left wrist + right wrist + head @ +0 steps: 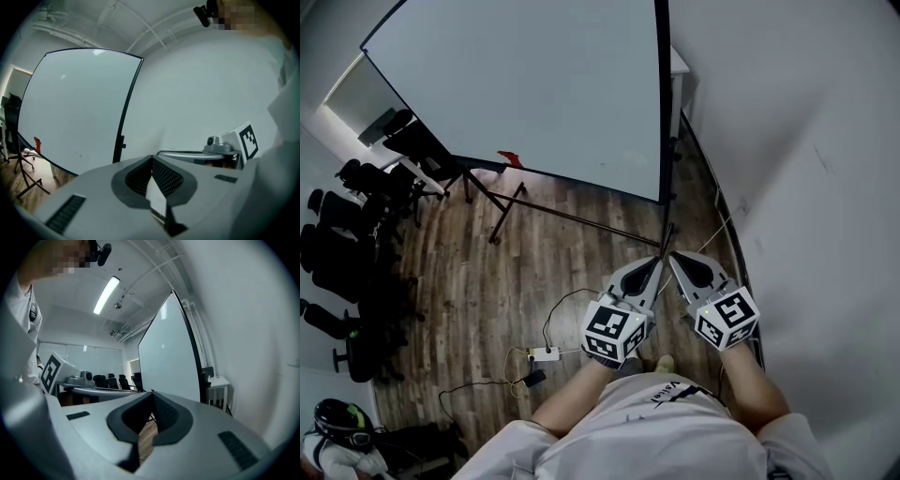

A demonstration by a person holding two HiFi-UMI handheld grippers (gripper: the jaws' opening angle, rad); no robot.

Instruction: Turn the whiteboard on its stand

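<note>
Head view: whiteboard (525, 84) beyond right gripper (673, 254)

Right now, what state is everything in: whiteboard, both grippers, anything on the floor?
Large white black-framed whiteboard: upright on its stand, blank, untouched.
Left gripper: shut, holding nothing.
Right gripper: shut, holding nothing.
White power strip: lying on the wood floor, cables attached.
</note>
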